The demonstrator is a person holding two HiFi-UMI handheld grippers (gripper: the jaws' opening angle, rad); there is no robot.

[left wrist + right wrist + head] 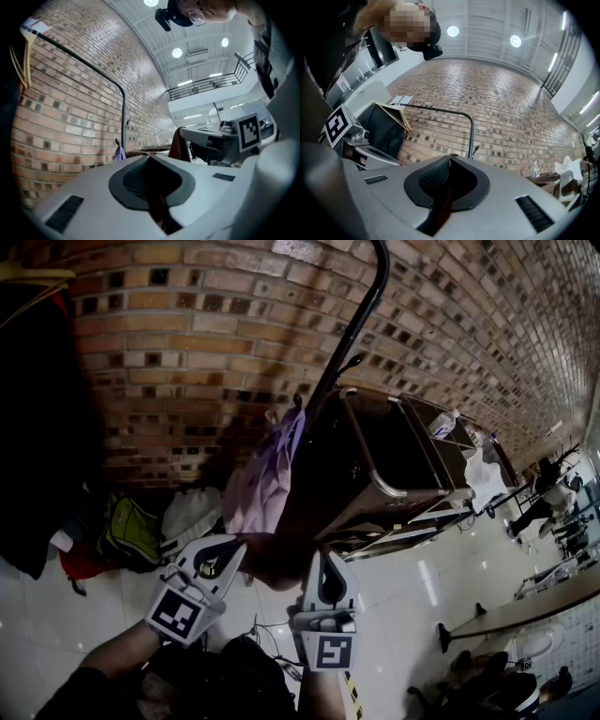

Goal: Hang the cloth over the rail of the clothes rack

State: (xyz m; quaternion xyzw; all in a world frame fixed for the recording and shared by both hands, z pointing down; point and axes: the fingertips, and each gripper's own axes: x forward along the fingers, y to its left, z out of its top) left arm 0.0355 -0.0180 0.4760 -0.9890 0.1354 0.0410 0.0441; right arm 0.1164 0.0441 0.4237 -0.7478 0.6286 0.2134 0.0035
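A dark maroon cloth (277, 570) stretches between my two grippers, low in the head view. My left gripper (230, 551) is shut on one end of it, and my right gripper (326, 561) on the other. The left gripper view has a strip of the cloth (157, 206) pinched in the closed jaws (150, 158); the right gripper view shows the same (442, 211) at its jaws (451, 157). The black rail of the clothes rack (362, 315) rises ahead against the brick wall, and both gripper views show it too (93, 70) (440, 109). Both grippers are below it.
A purple garment (264, 479) hangs from a hook on the rack's upright. A metal-framed cart (405, 457) stands at the right. A green backpack (131, 532) and a white bag (193, 512) lie by the wall. Dark clothes on hangers (37, 427) fill the left.
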